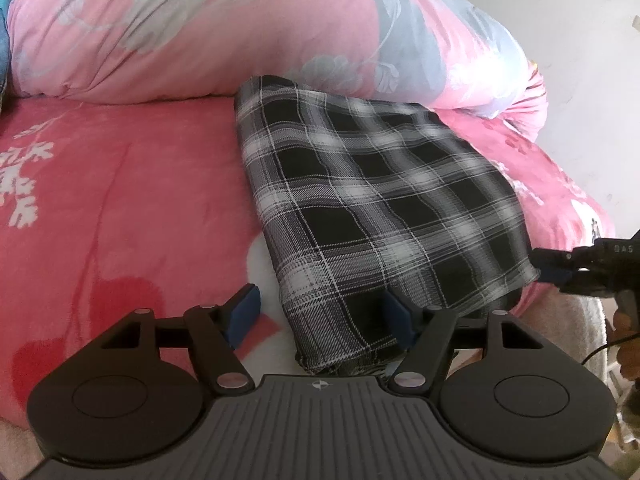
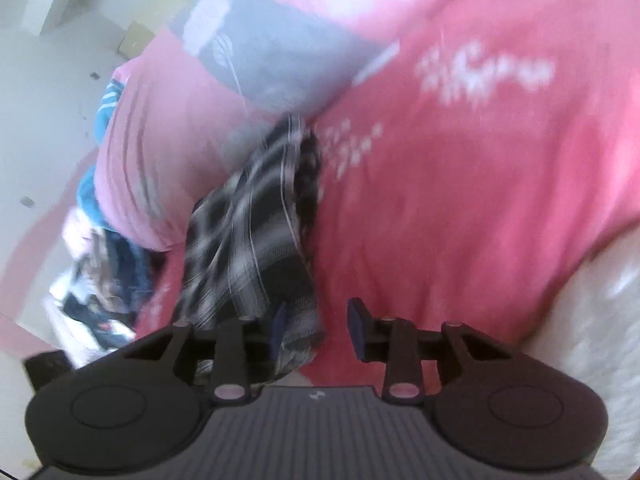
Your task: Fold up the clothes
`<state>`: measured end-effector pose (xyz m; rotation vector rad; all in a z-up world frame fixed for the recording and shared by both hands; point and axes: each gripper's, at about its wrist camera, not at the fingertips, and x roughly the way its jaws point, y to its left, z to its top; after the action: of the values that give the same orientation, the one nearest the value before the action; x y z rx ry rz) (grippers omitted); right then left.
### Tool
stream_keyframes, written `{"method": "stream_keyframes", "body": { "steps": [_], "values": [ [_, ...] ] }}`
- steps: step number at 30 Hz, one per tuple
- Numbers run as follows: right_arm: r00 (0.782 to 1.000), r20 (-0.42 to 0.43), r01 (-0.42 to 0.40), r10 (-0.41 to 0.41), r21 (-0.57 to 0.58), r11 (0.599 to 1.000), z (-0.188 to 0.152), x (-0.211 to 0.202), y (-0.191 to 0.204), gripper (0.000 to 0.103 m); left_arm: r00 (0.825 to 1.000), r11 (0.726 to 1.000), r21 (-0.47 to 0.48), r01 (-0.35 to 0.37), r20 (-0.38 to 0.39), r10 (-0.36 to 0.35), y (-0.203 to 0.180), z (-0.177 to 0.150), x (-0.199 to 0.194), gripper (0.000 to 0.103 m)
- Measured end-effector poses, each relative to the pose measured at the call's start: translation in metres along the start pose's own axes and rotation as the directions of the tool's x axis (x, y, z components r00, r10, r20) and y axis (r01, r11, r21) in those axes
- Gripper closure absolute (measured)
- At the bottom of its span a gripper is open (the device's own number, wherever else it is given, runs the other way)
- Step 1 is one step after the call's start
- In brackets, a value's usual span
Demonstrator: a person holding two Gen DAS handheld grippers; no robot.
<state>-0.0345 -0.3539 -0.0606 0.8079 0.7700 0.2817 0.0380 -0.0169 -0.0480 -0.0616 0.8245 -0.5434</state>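
- A black-and-white plaid garment [image 1: 376,216], folded into a thick flat bundle, lies on a pink floral blanket [image 1: 120,208] spread over a bed; its far edge touches a rolled pink and grey floral quilt [image 1: 208,28].
- In the left wrist view the left gripper [image 1: 324,312] sits at the garment's near corner with its blue-padded fingers [image 1: 244,312] spread wide; the cloth's near left corner lies between them, and neither pad is pressing on it.
- At the right edge of that view the right gripper [image 1: 560,264] reaches to the garment's near right corner, touching or just beside it, with part of a hand [image 1: 624,332] below it.
- The right wrist view is blurred. There the right gripper [image 2: 318,328] has its fingers apart, the garment's [image 2: 256,232] end lying against the left pad [image 2: 280,328] while the right pad stands clear over the blanket [image 2: 460,184].
- To the left in that view, a heap of other clothes [image 2: 104,280], blue and dark, sits near the quilt's [image 2: 248,48] end, beside a pale floor.
- A white fluffy fabric [image 2: 592,320] borders the blanket on the near right.
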Motion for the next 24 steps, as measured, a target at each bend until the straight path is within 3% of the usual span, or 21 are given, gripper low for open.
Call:
{"method": "stream_keyframes", "body": {
  "steps": [2,4,6,10,12,13,14,19,24],
  "values": [
    [0.999,-0.010,-0.051,0.051,0.015,0.999,-0.003,0.001,-0.002,0.089,1.000,1.000,-0.002,-0.006,-0.011,0.006,0.000,0.001,0.001,0.035],
    [0.997,0.003,-0.076,0.076,-0.001,0.997,-0.005,-0.005,0.001,0.092,1.000,1.000,0.000,-0.011,-0.018,0.011,0.000,0.002,0.002,0.035],
    [0.997,0.015,-0.078,0.079,-0.023,0.997,-0.008,-0.009,0.005,0.092,1.000,1.000,0.002,-0.013,-0.022,0.013,0.001,0.002,0.002,0.035],
    [1.000,-0.018,0.007,-0.008,-0.068,0.998,-0.017,-0.001,0.001,0.091,1.000,1.000,0.011,-0.015,-0.027,0.016,0.001,0.002,0.003,0.033],
    [0.999,-0.019,0.024,-0.026,-0.092,0.995,-0.018,-0.002,0.004,0.086,0.999,1.000,0.011,-0.024,-0.028,0.025,0.001,0.003,-0.001,0.033],
    [0.999,-0.007,0.045,-0.046,-0.124,0.991,-0.016,-0.006,0.008,0.078,0.999,0.999,0.010,-0.033,-0.025,0.033,0.001,0.003,-0.004,0.033],
    [0.996,0.019,0.084,-0.082,-0.173,0.981,-0.013,-0.012,0.015,0.071,0.999,0.999,0.009,-0.048,-0.013,0.048,0.001,0.003,-0.010,0.033],
    [0.958,0.200,0.272,-0.206,-0.404,0.873,0.004,-0.042,0.053,0.071,0.996,0.996,0.039,-0.082,0.045,0.080,-0.006,0.005,-0.017,0.033],
    [0.948,0.301,0.263,-0.105,-0.549,0.793,0.014,-0.037,0.094,0.071,0.994,0.991,0.100,-0.087,0.080,0.079,-0.024,0.008,-0.004,0.034]
  ]
}}
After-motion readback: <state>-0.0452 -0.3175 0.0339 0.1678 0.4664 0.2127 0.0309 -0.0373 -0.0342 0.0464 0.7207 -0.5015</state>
